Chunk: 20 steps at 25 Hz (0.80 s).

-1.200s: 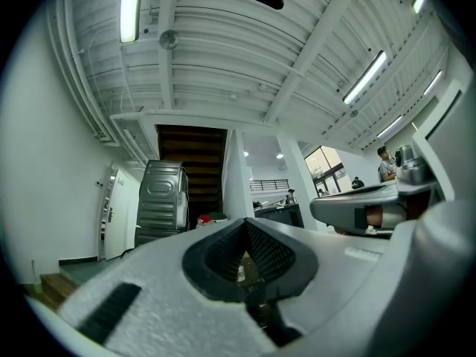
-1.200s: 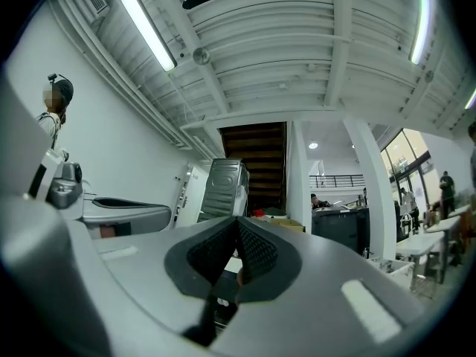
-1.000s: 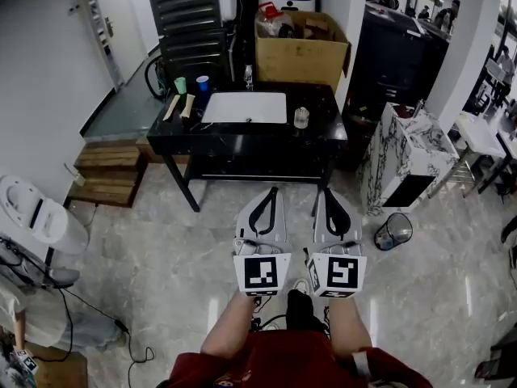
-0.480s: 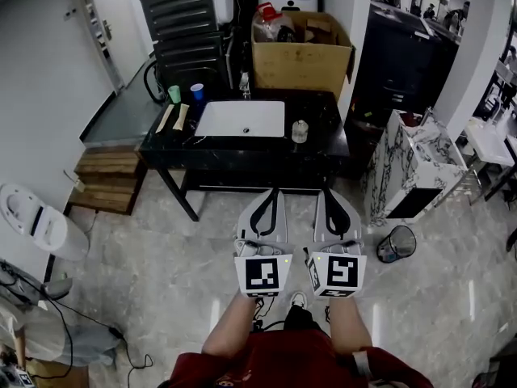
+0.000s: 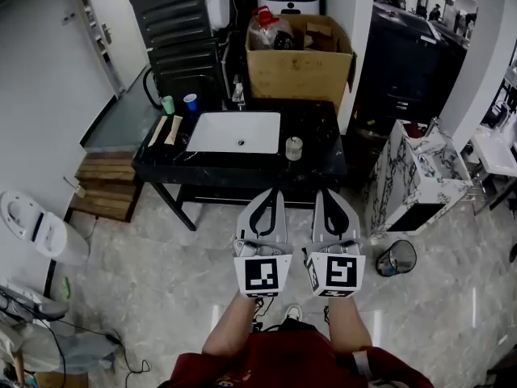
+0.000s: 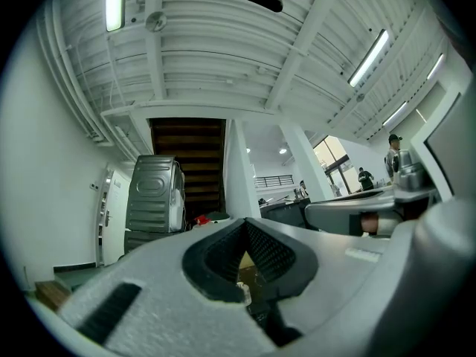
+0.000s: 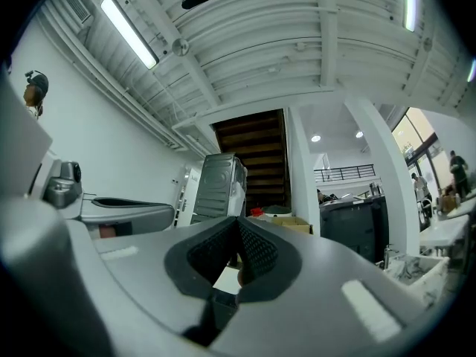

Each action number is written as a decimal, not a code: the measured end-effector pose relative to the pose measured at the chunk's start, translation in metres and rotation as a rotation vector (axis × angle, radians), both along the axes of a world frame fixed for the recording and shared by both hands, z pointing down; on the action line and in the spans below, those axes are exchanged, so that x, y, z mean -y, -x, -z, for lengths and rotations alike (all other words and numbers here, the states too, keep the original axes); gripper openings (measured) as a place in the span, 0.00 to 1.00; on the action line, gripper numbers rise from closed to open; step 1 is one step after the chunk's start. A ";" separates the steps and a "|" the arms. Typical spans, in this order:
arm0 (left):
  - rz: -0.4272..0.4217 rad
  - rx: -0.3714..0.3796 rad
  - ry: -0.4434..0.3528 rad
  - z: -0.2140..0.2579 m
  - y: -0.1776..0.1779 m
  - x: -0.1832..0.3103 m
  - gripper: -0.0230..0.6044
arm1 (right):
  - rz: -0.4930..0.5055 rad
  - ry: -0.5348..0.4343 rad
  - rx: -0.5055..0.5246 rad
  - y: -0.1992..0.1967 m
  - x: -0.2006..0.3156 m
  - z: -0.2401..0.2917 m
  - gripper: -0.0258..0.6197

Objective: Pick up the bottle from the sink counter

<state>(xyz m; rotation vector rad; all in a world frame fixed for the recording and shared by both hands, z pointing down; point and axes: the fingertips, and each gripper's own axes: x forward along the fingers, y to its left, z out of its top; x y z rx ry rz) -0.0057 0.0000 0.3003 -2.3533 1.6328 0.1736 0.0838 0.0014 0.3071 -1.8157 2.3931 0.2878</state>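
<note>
Black sink counter (image 5: pixel 315 166) sits nearer than a second ago; bottle (image 5: pixel 294 147) stands just right of the basin (image 5: pixel 234 132), not yet within reach; left gripper (image 5: pixel 272 192) and right gripper (image 5: pixel 328 192) both clenched, empty, approach unfinished.

Three cameras, one from overhead and two from low down.

The head camera looks steeply down over the left gripper (image 5: pixel 272 192) and right gripper (image 5: pixel 324 192), with the sink counter (image 5: pixel 317 140) well off at 12 o'clock. Each gripper camera sits close behind its own jaws, tilted up toward the ceiling. All three views share the grey machine (image 5: pixel 182 23) at 11 o'clock.
</note>
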 end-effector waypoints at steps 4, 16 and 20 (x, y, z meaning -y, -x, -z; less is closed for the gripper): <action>0.009 0.003 -0.024 0.007 -0.016 0.030 0.04 | 0.010 -0.003 0.009 -0.016 0.032 0.004 0.04; 0.050 0.023 -0.013 0.003 -0.044 0.098 0.04 | 0.054 -0.013 0.021 -0.044 0.104 0.003 0.04; 0.048 0.016 -0.024 0.001 -0.045 0.117 0.04 | 0.052 -0.004 0.025 -0.045 0.122 -0.004 0.04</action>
